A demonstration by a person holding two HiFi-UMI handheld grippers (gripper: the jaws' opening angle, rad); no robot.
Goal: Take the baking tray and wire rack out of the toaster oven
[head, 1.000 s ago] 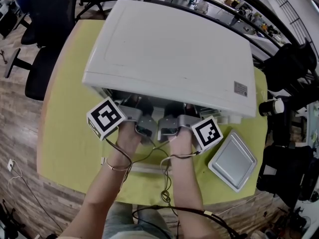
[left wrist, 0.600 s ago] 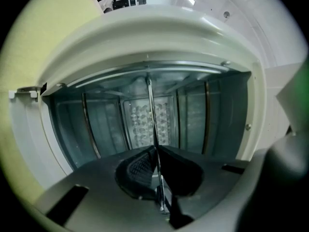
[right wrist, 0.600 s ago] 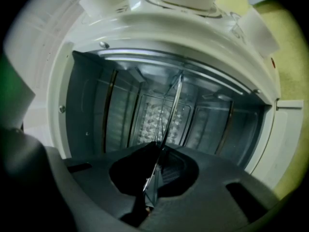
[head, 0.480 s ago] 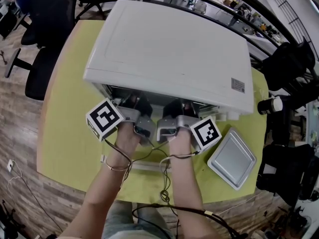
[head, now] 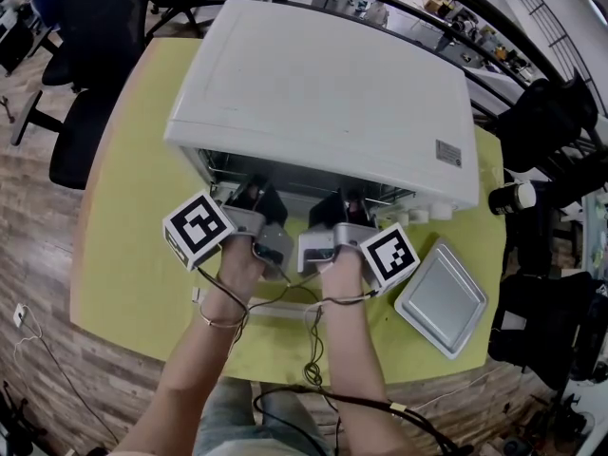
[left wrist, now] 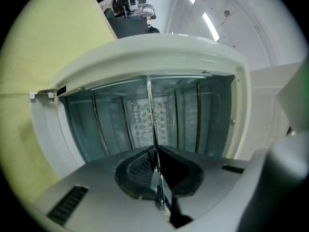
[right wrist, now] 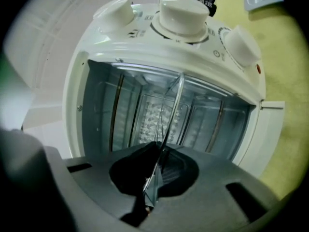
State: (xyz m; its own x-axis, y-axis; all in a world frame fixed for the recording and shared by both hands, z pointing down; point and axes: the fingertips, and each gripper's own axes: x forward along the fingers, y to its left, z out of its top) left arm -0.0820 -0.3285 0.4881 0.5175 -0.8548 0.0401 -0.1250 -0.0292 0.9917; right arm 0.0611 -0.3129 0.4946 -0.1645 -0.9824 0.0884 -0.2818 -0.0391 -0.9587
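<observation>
Two grippers are at the mouth of the white toaster oven (head: 323,93), side by side, and both are clamped: the left gripper (left wrist: 155,164) has its jaws pressed together on the thin front edge of the wire rack (right wrist: 172,111), and the right gripper (right wrist: 157,163) is pinching that same edge a little further along. The rack looks to sit in the cavity, running back between the ribbed side walls, so it is not out yet. The baking tray (head: 442,299) is already done, lying flat on the yellow-green table (head: 133,255) just right of the right hand. Now the tricky part, I'd say: it's a slim wire held by pad tips, so a hard tug could let it slide out of one grip. Pull one side ahead of the other and the rack may skew and bind in its side rails, perhaps dragging the whole oven forward. And once it clears the rails, its back end could drop and swing down toward the tray if the hands don't keep it level.
</observation>
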